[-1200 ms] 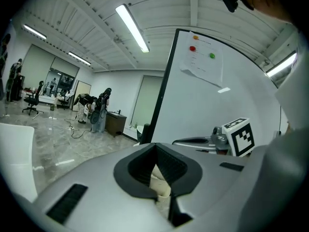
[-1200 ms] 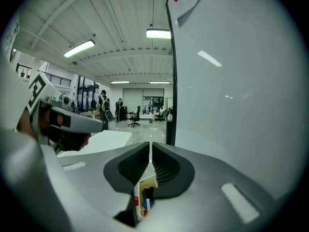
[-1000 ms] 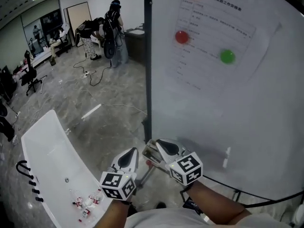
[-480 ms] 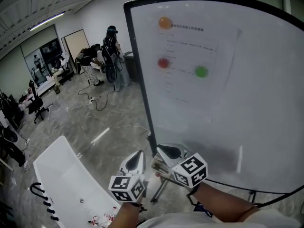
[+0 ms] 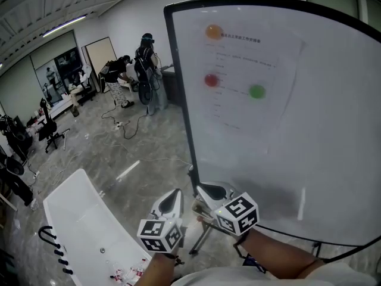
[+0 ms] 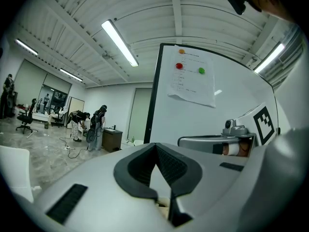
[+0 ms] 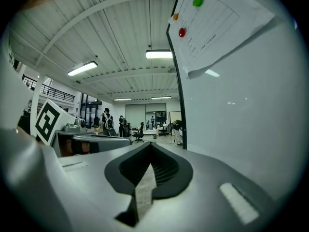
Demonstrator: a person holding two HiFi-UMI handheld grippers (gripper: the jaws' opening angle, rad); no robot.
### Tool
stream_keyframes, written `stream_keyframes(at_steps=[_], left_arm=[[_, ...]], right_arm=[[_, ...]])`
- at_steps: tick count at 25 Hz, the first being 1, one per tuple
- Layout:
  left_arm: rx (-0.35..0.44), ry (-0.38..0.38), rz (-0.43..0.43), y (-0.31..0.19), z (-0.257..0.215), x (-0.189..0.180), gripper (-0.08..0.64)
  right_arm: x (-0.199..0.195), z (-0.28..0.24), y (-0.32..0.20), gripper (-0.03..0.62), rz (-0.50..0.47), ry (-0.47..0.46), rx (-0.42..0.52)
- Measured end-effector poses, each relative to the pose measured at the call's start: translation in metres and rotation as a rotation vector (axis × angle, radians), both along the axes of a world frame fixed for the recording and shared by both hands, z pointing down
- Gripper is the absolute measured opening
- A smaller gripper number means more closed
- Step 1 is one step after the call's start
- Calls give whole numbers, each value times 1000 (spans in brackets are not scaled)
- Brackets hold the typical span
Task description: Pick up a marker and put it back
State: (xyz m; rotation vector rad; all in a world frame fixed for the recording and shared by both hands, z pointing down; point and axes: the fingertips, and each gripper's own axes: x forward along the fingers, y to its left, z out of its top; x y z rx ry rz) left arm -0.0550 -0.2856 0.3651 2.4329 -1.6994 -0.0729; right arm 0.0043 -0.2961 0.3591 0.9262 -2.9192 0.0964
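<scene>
Whiteboard (image 5: pixel 286 148) backdrop, open workshop floor: left gripper (image 5: pixel 172 198) and right gripper (image 5: pixel 209 193) closed, empty, level near lower edge. Marker not identifiable; red-tipped items (image 5: pixel 122 274) on white tabletop (image 5: pixel 77 219). For any pick, locate marker first.

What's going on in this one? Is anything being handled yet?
A person stands at a whiteboard with a gripper in each hand. The left gripper and right gripper sit side by side, pointing level, near the board's lower left edge. Both are shut and empty. No marker is held, and none is clearly visible.
</scene>
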Motion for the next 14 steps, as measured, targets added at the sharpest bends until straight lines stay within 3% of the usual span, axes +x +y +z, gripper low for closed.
stream_keyframes(at_steps=[14], left_arm=[[-19, 35, 1, 0, 5, -1, 4]], right_arm=[[3, 9, -3, 2, 2, -4, -30]])
